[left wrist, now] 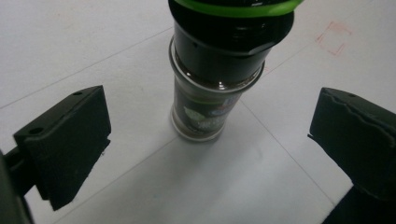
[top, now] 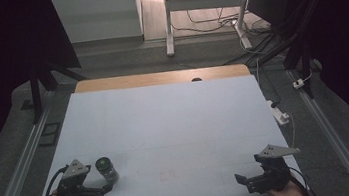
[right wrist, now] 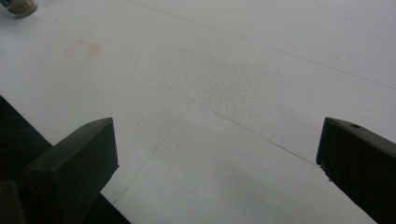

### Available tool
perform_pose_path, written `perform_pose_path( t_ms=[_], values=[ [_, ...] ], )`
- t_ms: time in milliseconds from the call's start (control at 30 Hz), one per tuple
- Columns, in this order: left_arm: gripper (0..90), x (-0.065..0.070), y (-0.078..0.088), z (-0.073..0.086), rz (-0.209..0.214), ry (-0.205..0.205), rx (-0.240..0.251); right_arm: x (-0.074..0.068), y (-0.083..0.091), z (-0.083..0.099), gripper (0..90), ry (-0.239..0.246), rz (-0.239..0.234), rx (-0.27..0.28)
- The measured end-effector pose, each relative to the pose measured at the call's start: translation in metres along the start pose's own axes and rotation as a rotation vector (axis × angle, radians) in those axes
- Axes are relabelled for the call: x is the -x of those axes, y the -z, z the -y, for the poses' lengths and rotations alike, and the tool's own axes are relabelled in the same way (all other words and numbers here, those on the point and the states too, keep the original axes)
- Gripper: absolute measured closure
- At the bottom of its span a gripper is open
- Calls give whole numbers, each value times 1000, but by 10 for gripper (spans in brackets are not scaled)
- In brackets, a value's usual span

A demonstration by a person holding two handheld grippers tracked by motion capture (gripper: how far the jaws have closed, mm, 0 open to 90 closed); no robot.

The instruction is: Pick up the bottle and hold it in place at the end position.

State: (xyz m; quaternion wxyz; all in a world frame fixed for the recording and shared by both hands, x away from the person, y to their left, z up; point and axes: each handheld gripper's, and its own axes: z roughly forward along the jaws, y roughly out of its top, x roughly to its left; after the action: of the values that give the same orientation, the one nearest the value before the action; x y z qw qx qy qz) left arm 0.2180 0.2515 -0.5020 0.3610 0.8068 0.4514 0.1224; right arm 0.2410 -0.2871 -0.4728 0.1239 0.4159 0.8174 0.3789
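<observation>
Approach stage, by the look of it: left claw (top: 104, 188) spread wide, jar (left wrist: 219, 74) upright between jaws, untouched, near surface (top: 165, 124) front-left edge. Right claw (top: 242, 182) spread, idle, well apart. Next: closing squarely on jar.

Dim room, and the white table (top: 165, 124) is the brightest thing in the high view, evenly lit from above. Beyond the table's far edge a bright patch of floor glows, while both sides fall into near black. The jar (left wrist: 217, 70) throws only a soft, pale shadow toward the camera in the left gripper view; its top is blurred and cropped. Right gripper view: grainy, greyish, jaws soft-edged against the table.
</observation>
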Motion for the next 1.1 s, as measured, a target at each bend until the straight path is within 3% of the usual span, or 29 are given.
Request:
perform_pose_path(
  t_ms=[267, 433, 600, 733, 900, 1000, 1100],
  values=[
    [0, -2, -13, -6, 27, -57, -30, 0, 0, 0, 0, -1, 0, -7],
    [0, -6, -17, -8, 50, -68, -41, 0, 0, 0, 0, 3, 0, -8],
    [53, -9, -21, -8, 47, -97, -64, 0, -1, 0, 0, 6, -1, -10],
    [224, -12, -22, -9, 49, -113, -55, -1, -1, 0, 0, 11, 1, -12],
    [347, -11, -21, -9, 45, -142, -52, -1, -1, 0, 0, 14, 1, -17],
    [488, -12, -20, -10, 58, -148, -47, -2, -1, 0, 0, 13, 3, -19],
    [527, -10, -19, -10, 55, -154, -50, -2, -1, 0, 0, 14, 5, -18]
  ],
)
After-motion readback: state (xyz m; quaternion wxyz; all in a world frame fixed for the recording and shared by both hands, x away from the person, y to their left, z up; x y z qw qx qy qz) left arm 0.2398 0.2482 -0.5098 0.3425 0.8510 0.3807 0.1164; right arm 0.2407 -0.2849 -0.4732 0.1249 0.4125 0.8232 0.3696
